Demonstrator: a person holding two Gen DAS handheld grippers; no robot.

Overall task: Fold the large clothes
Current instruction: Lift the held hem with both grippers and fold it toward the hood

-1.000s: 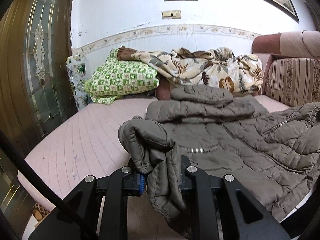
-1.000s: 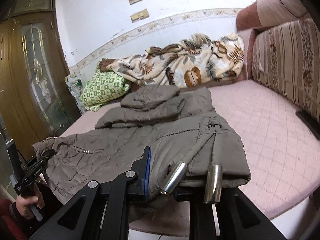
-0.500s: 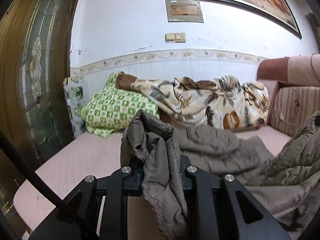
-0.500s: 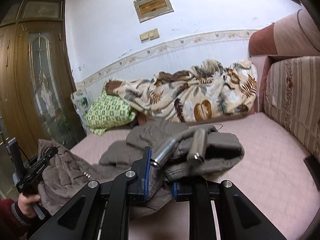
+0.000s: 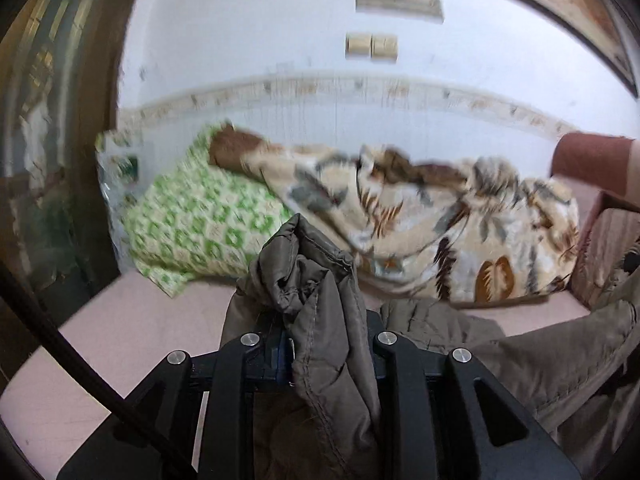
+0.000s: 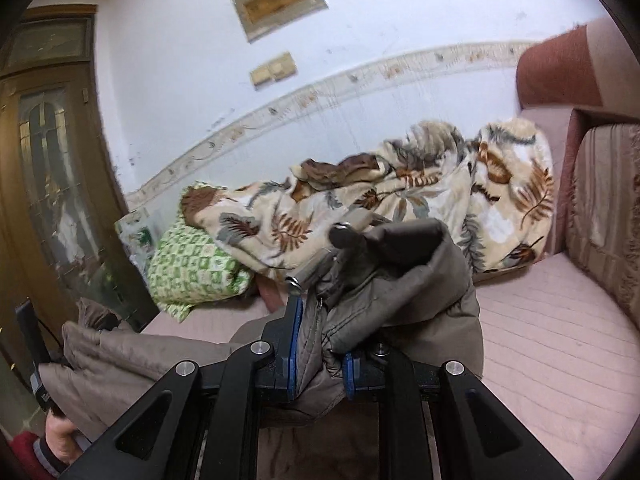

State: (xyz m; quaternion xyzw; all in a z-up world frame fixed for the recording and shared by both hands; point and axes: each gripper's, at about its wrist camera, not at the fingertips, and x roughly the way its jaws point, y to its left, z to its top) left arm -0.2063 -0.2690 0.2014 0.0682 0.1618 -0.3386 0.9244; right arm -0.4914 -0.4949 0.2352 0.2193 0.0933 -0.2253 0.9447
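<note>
Left wrist view: left tool (image 5: 320, 344) clenched on the padded jacket (image 5: 320, 300), right tool (image 6: 316, 356) likewise. Soft, bulky, probably slippery; hem corners look the best hold.

matt quilted cloth jacket (image 6: 404, 280)

The olive-brown quilted jacket (image 6: 400, 280) hangs lifted above the pink bed, bunched in two places, its padded fabric sagging between them. Silver toggles on drawcords stick up from one crumpled corner; the other corner (image 5: 316, 288) stands up in folds.
</note>
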